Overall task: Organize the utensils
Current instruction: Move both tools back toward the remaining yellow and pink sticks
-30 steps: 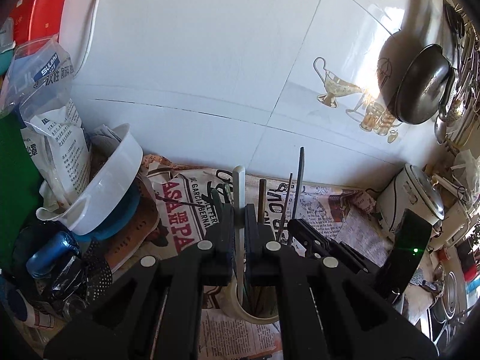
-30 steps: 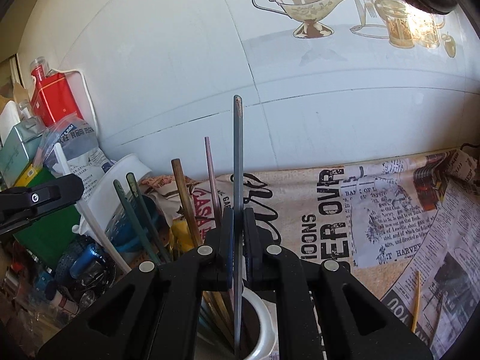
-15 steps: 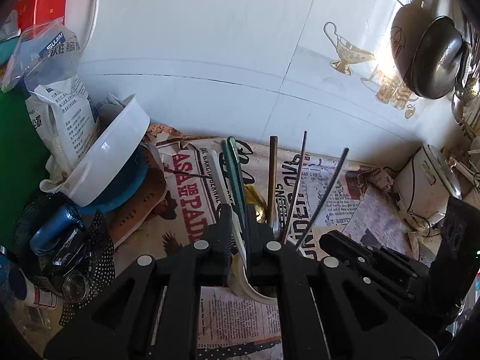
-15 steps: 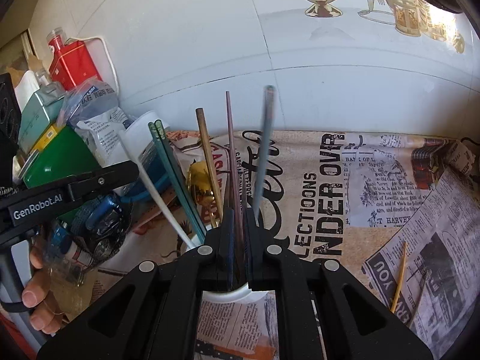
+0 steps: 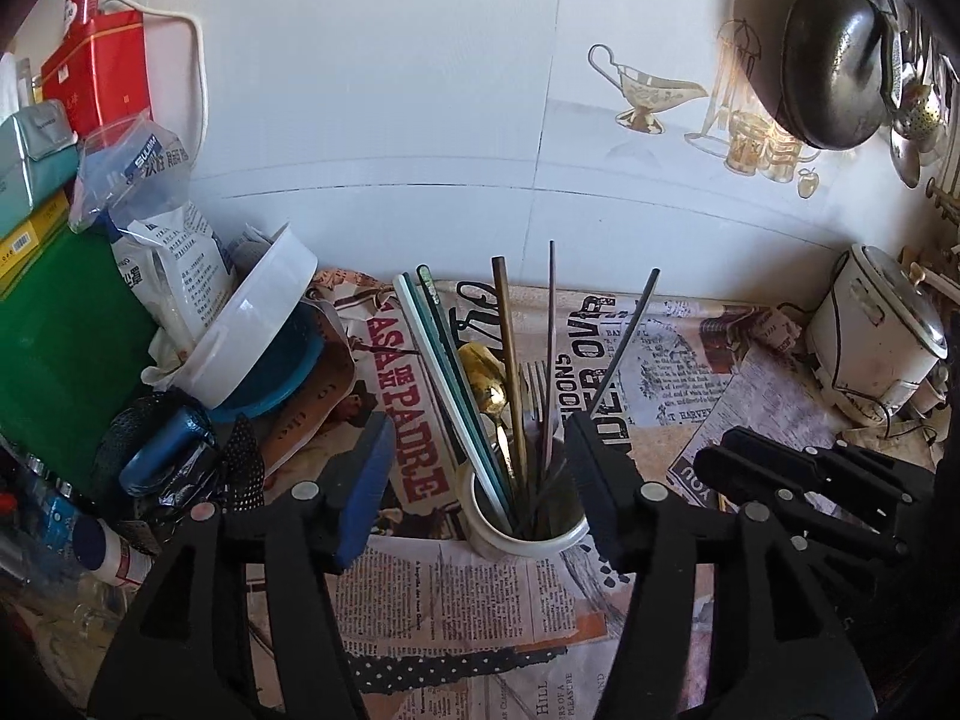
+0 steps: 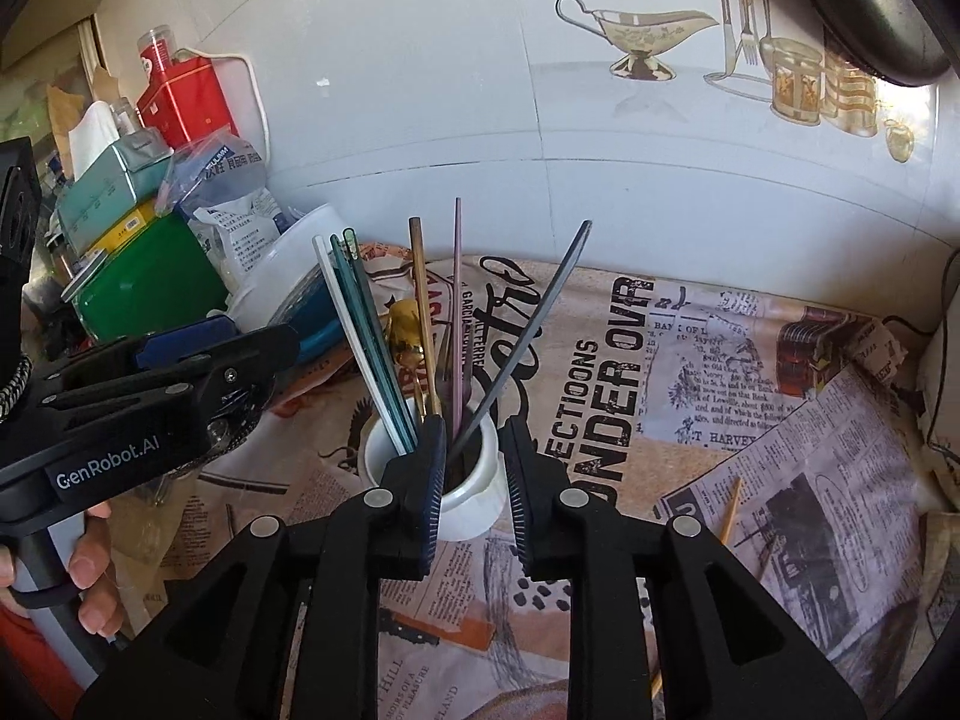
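A white cup stands on the newspaper-covered counter and holds several chopsticks, a gold spoon and a fork. A white chopstick leans left and a dark grey chopstick leans right. My left gripper is open and empty, its jaws on either side of the cup. My right gripper is open and empty just before the cup; the grey chopstick leans right there. The left gripper shows at that view's left, and the right gripper at the left wrist view's right.
A tilted white bowl over a blue bowl, bags and boxes crowd the left. A white rice cooker stands at the right. A dark pan hangs on the tiled wall. A loose bamboo stick lies on the newspaper at the right.
Both grippers have opened and let go of their chopsticks, which now stand in the cup. Both grippers have drawn back from the cup.
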`<state>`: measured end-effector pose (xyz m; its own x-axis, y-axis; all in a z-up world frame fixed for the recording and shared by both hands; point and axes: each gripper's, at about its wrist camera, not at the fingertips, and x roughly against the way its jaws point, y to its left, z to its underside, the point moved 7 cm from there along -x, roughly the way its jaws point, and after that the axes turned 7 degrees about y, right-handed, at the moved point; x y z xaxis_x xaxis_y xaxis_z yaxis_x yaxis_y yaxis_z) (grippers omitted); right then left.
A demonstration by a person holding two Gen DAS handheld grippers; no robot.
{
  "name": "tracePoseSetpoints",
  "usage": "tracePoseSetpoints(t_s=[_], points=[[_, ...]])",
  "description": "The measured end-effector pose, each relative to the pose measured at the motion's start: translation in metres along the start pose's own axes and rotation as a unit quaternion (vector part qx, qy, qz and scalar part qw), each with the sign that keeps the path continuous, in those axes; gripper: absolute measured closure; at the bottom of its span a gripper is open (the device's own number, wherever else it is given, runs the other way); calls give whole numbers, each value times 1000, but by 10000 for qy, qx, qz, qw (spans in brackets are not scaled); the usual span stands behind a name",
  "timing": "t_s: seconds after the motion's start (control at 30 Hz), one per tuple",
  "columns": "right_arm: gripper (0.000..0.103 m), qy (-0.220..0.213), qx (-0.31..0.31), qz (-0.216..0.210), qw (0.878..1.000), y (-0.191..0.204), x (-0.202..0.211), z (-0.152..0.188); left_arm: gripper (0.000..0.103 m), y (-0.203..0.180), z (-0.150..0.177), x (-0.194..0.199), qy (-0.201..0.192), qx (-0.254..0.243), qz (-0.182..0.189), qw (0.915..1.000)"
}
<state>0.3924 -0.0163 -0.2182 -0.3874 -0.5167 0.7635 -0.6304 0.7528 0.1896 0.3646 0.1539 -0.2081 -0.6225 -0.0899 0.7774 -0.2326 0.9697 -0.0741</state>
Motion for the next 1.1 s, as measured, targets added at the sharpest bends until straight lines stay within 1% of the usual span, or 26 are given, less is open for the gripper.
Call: tracePoseSetpoints(t_s=[0.13,0.17,0.23,0.3,0.4,0.6,0.7,0.83,0.97,1.1], points=[[72,-154,54,106,9998,-11,20,3,36,-17,4,13,-98,36,50,9999],[69,-190,67,154,9997,-15,26,5,33,-21,5,15,-114,41,55,9999],[68,-232,82,217,9995,-23,34,8,29,-31,8,17,-145,44,67,9999],[68,-252,96,311,9992,-32,41,12,21,-42,13,16,-141,26,77,9999],[66,-221,68,434,9988,-49,48,21,15,-58,21,11,-100,-18,74,9999],[64,-88,-122,627,9979,-85,57,43,15,-93,42,-15,262,-128,174,9994],[64,57,-234,721,9971,-103,54,56,15,-109,55,-31,471,-189,216,9985],[63,369,-374,839,9951,-127,43,77,15,-125,71,-53,740,-245,217,9967],[63,805,-548,899,9912,-148,20,105,15,-136,87,-76,1012,-240,202,9944],[63,1320,-721,840,9850,-160,-8,135,15,-138,103,-94,1242,-258,121,9918]])
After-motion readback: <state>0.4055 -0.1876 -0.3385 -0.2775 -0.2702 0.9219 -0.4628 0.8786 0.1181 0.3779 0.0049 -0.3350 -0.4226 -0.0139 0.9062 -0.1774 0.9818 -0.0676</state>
